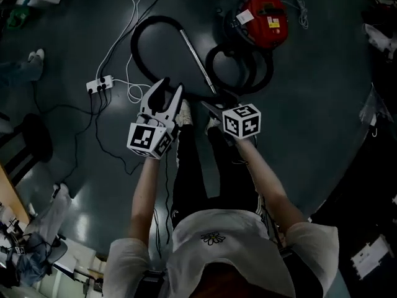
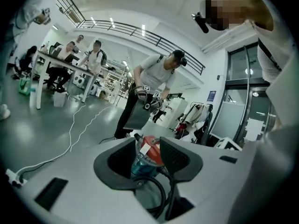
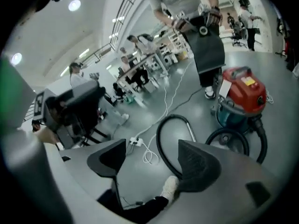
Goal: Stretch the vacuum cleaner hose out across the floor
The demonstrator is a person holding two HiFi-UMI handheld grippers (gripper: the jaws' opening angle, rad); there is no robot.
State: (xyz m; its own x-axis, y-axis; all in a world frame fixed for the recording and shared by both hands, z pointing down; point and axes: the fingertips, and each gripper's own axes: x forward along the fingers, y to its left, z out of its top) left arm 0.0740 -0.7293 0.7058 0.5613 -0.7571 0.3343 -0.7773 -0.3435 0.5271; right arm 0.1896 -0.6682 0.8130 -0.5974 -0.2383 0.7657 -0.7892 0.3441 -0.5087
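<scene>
- Fingers (image 2: 117,161) of the left gripper (image 2: 147,146) stand apart with nothing clamped. The gap between them shows only the red vacuum cleaner (image 2: 150,154) farther off on the floor (image 2: 56,125).
- On the right gripper (image 3: 152,146) the fingers (image 3: 200,166) are spread wide and hold nothing. Bare floor and the toe of the person's white shoe (image 3: 169,186) show between them.
- In the head view both grippers are held out in front of the person, above the feet. The left gripper (image 1: 172,85) is beside the right one's marker cube (image 1: 242,120).
- The black hose (image 1: 138,42) lies curled on the dark floor (image 1: 322,104), not pulled straight. One wide loop lies left of the vacuum cleaner (image 1: 265,16), and a tighter coil (image 1: 239,74) sits just beside the machine's body.
- A metal tube (image 1: 198,61) runs slantwise from the top of the wide loop down toward the grippers.
- In the head view the near end of the loop passes under the left gripper's tips; whether they touch cannot be told there.
- A white power strip (image 1: 99,84) lies left of the loop, with a white cable (image 1: 133,14) trailing away from it.
- Other people stand and sit at a bench (image 2: 60,64) in the background of the left gripper view.
</scene>
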